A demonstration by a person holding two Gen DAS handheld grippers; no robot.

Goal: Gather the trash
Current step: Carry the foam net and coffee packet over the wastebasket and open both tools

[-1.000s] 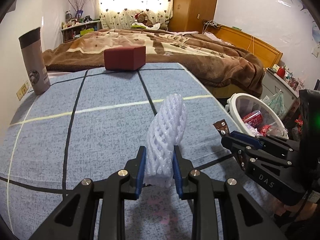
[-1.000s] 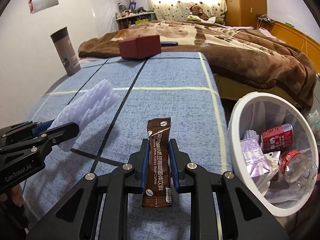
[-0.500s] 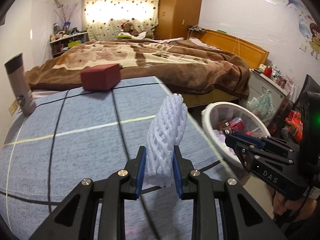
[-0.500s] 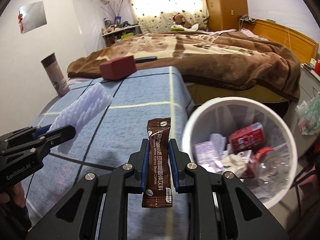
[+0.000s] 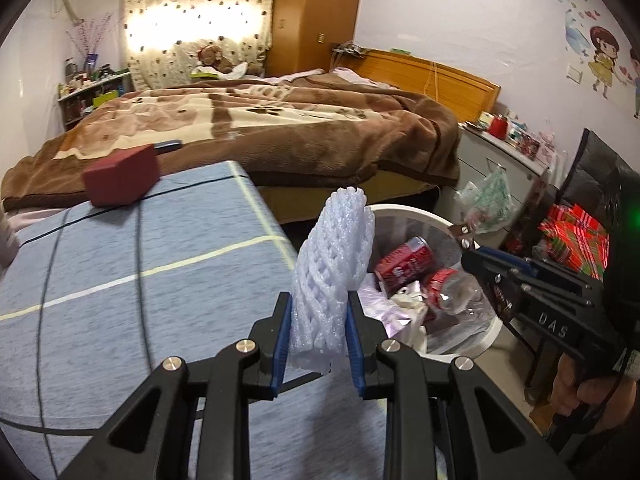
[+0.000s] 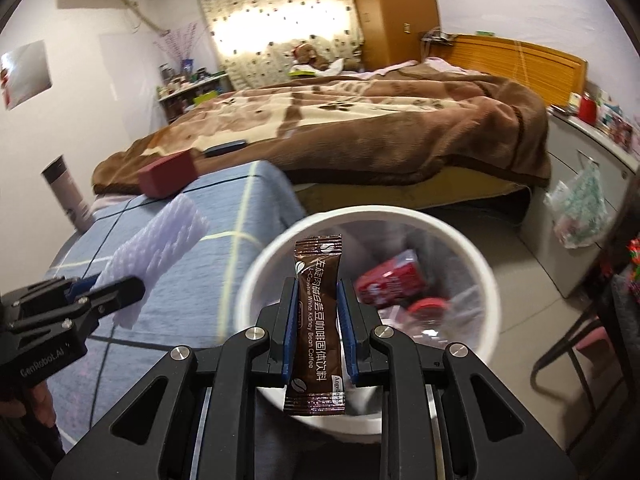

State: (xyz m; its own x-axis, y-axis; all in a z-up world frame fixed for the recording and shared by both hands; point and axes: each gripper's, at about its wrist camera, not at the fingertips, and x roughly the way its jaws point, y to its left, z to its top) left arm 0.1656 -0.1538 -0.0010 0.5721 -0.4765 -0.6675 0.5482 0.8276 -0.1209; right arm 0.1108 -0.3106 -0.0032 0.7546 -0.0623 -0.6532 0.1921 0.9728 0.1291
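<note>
The left gripper [image 5: 318, 334] clamps the foam net [image 5: 334, 264] at the table edge [image 5: 272, 224]; the right gripper [image 6: 318, 328] pinches the coffee sachet [image 6: 318, 320] above the open bin [image 6: 472, 240].

A blue worktop [image 5: 120, 280] with dark and pale grid lines carries a dark red box [image 5: 122, 176] and a grey tumbler [image 6: 68, 194] near its far edge.

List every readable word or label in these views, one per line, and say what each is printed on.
"L-Concave White Kidney Bean Coffee", beside Chinese characters: coffee sachet held in the right gripper.
"Angel...", partly cut off: small tab at the sachet's bottom corner.
"DAS": side of the right gripper, in the left wrist view.
"GenRobot.AI": side of the left gripper.
Red can in the white bin: print too blurred.
Grey tumbler logo: too small.
</note>
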